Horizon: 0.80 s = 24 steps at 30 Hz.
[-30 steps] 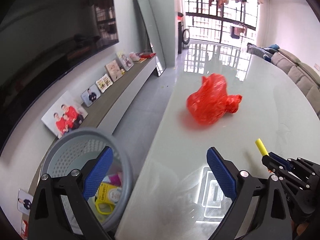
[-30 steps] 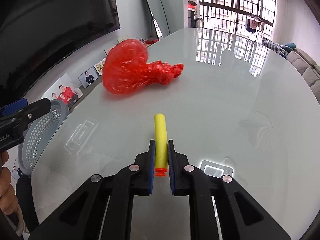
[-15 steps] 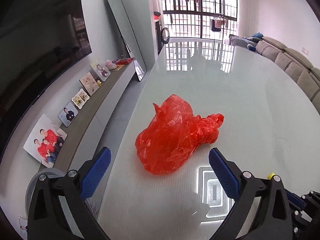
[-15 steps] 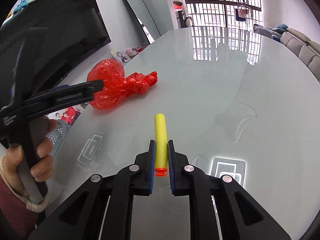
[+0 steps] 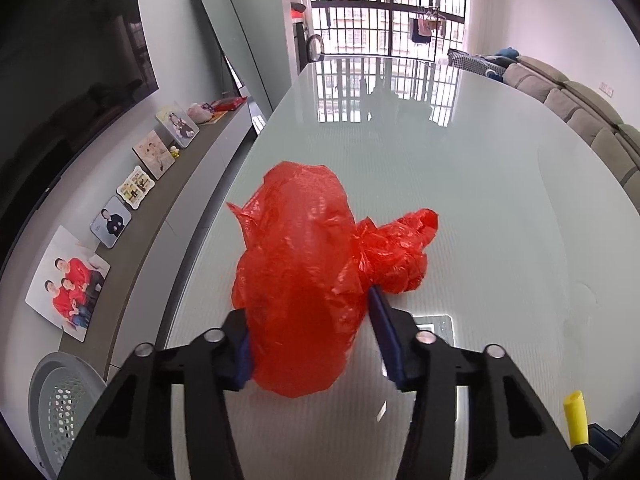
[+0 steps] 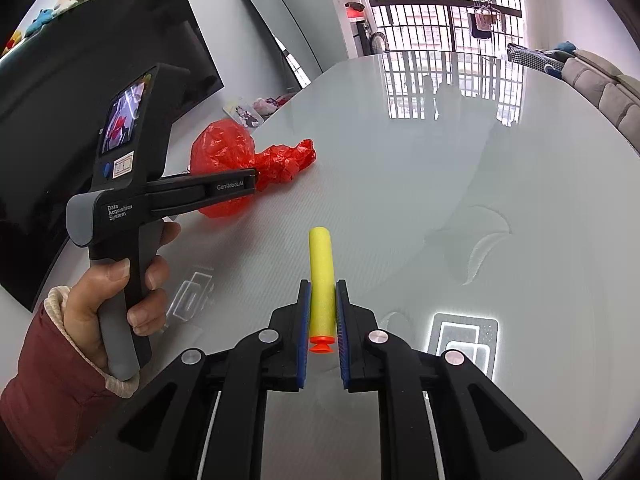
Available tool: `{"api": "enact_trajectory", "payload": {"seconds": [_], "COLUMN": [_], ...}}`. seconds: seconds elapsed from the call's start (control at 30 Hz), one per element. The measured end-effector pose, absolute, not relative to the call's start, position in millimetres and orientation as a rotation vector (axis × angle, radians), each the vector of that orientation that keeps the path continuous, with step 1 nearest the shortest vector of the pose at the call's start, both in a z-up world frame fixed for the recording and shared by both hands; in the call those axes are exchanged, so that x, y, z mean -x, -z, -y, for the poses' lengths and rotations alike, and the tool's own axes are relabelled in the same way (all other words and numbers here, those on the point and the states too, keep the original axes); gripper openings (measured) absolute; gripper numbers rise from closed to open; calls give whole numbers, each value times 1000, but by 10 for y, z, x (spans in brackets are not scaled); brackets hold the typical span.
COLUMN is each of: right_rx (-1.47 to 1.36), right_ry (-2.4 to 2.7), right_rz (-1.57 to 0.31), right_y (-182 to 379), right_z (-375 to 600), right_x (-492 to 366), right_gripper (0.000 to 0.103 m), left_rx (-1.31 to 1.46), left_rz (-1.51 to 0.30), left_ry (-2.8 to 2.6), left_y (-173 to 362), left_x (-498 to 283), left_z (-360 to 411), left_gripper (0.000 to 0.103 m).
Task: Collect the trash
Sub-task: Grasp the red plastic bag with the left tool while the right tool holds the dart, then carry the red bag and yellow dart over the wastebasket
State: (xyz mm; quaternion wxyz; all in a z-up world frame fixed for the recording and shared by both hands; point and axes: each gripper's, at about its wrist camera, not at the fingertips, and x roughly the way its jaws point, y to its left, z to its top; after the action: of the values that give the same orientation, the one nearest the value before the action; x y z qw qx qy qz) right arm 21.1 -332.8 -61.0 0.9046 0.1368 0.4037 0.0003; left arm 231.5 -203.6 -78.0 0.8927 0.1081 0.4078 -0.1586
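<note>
Red bag [image 5: 304,280]: crumpled plastic, lying on the glossy white table [image 5: 480,184], near its left edge.
Left gripper [image 5: 310,344]: jaws closing, bag between them, blue pads against its sides.
Foam dart [image 6: 320,272]: yellow, orange tip.
Right gripper [image 6: 322,332]: clamped tight on the dart.
Basket [image 5: 52,396]: grey, below the table's left edge.

The red bag [image 5: 304,280] hides the left gripper's pads (mostly), while the basket [image 5: 60,400] is cut off.

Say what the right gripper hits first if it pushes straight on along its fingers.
Probably the bare glass table. The right gripper, holding the yellow foam dart, points down at open tabletop; the red bag lies off left.
</note>
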Motion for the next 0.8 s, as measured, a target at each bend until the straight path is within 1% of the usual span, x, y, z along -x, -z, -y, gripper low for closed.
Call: {"api": "enact_trajectory", "payload": {"seconds": [0.03,0.17,0.57,0.8], "right_rx": [-283,-282,-254,-181], "right_ry": [0,2,-5,5], "right_rz": [-834,-831,-832,-831], "right_y": [613,610,622,621], "right_z": [3335,3346,3250,3087], "right_x": [-219,-234,-236,-265], "right_gripper": [12,12,12,12], "left_rx": [-222,-203,-188,-198], "left_rz": [-855,-849,-813,-776], "left_ry": [331,326,275,221], "left_y": [787,731,495,381], "left_x": [-2311,-2195,-1557,-1193], "left_z": [2024,1941,1478,1113], "left_gripper": [28,22,20,20]}}
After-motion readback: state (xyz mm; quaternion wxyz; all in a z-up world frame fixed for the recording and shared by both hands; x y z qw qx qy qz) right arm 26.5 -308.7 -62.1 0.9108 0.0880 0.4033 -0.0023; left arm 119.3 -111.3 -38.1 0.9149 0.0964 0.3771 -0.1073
